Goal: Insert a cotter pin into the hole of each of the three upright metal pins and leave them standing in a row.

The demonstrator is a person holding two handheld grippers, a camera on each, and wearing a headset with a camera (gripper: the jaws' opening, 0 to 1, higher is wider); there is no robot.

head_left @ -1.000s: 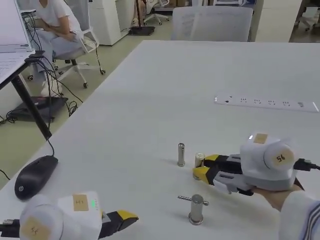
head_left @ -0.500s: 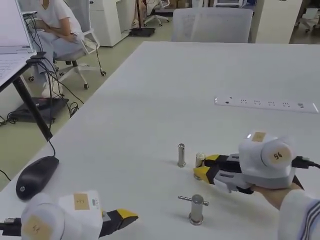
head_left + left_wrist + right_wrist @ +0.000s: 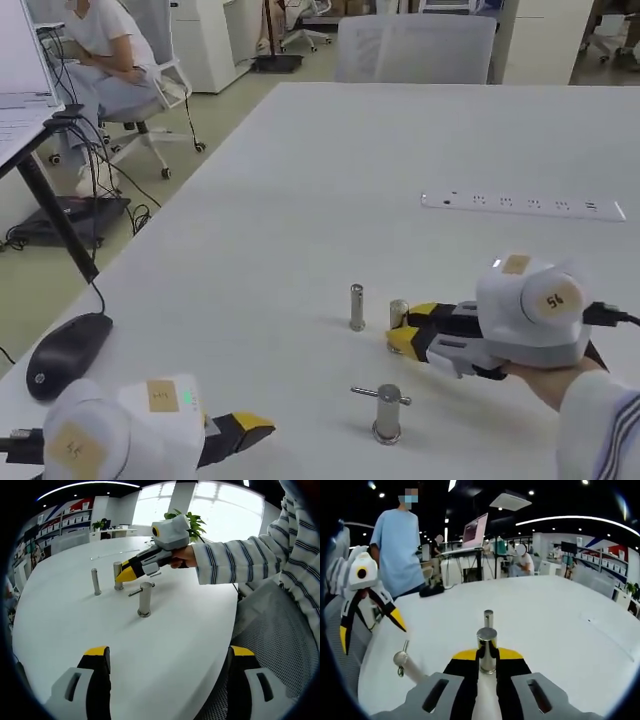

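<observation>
The right claw (image 3: 405, 328) lies low over the white table (image 3: 300, 200). Its yellow-tipped jaws are drawn in on the middle pin (image 3: 398, 312), which stands upright between them. In the right gripper view the dark pads press this pin's shaft from both sides, just under its capped top.

Places below are given from the middle pin.

- **The plain pin** (image 3: 357, 306) stands upright just beside it, on the side away from the right claw's body. It is not touching the middle pin and is outside the jaws.
- **The third pin** (image 3: 386, 415) stands upright, near it but closer to the person, and clear of the right claw. The cotter pin (image 3: 380, 394) is pushed crosswise through its upper part, with an end sticking out on either side.
- **The row:** the three pins do not make one straight line, since the third sits off toward the person.
- **The left claw** (image 3: 169, 652) is well apart from the middle pin, down toward the person's left and low over the near part of the table. Its jaws are spread wide with nothing in them, and in the left gripper view bare table shows between the two tips. That view also shows all three pins ahead of it.
- **A black mouse** (image 3: 68, 342) rests on the table farther out on the same side, well apart from the middle pin.
- **A white power strip** (image 3: 520, 204) lies flat on the far side of the middle pin, also well apart.
</observation>
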